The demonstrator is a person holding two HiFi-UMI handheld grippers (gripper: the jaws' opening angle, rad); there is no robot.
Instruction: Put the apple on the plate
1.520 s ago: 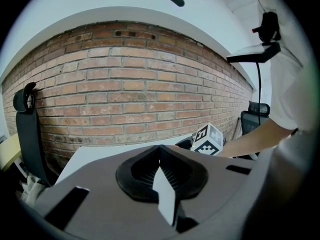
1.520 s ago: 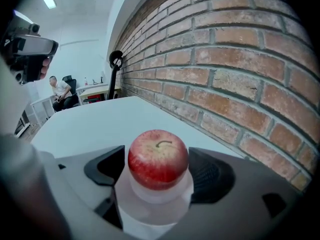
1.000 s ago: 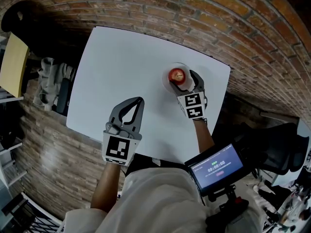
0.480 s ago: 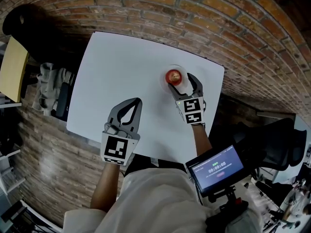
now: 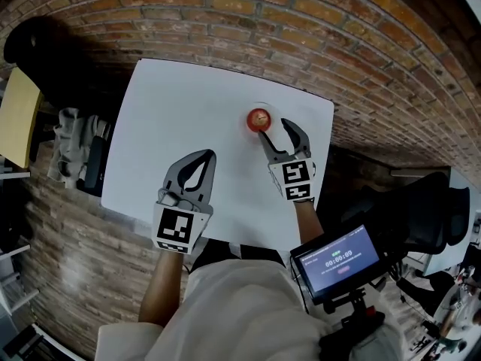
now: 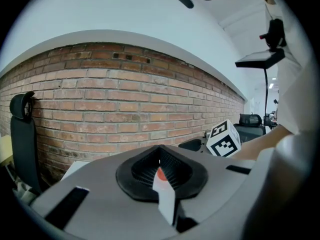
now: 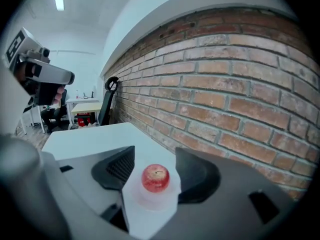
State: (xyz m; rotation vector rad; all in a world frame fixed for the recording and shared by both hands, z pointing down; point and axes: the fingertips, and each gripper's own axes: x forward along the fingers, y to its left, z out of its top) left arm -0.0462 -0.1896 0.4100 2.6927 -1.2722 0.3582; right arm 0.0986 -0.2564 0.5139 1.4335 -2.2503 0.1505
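In the left gripper view the apple (image 6: 161, 174) is reduced to a red sliver in the slit of the left gripper (image 6: 160, 154), whose jaws are together and whose grey body masks most of the table (image 6: 72, 168). From the head camera the plate (image 5: 259, 105) is barely told from the white top. The figures on the screen (image 5: 336, 259) at 5 o'clock are too small to be read, and the person's torso (image 5: 233, 307) is cut off at 6 o'clock.
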